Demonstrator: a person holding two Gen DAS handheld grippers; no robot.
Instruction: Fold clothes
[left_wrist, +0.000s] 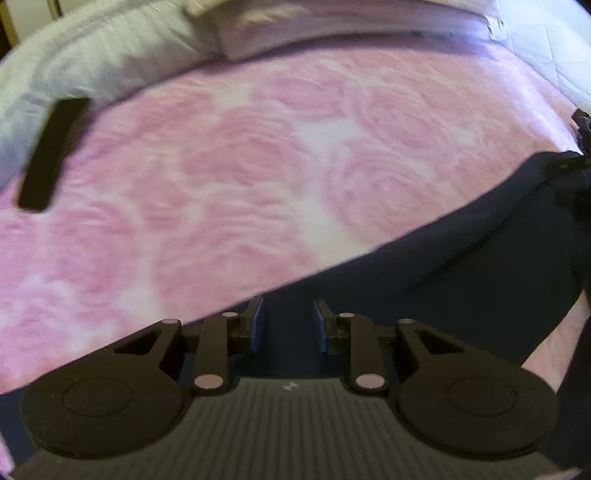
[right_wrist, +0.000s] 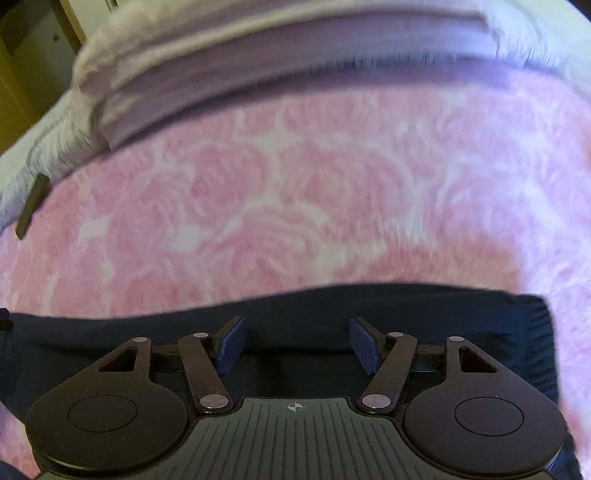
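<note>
Broadly, a pink rose-patterned blanket (left_wrist: 229, 177) covers the bed and fills most of both wrist views, stretching ahead of each claw as a wide, flat, uncluttered surface. At its far edge, well beyond the claws, a folded pale lilac cover (right_wrist: 280, 70) lies across the bed, with a light grey quilted layer (left_wrist: 92, 62) running off to the far left and a white quilted patch (left_wrist: 550, 55) at the far right in the left view. The dark navy garment (right_wrist: 332, 314) lies on the blanket directly under and just ahead of both claws; in the right view its far edge runs almost straight across ahead of the fingers and its right end stops in a gathered, ribbed-looking corner to the right of the claw, with pink blanket beyond. In the left view the garment's edge runs diagonally from just ahead of the claw up to the right, where a bit of dark hardware shows at the frame edge. A small black strap-like strip (left_wrist: 51, 155) lies far ahead-left, at the blanket's border. The left claw (left_wrist: 287, 323) is moderately parted, its blue pads over navy cloth, gripping nothing. The right claw (right_wrist: 295, 345) gapes wider, likewise above the garment, nothing between its pads.
</note>
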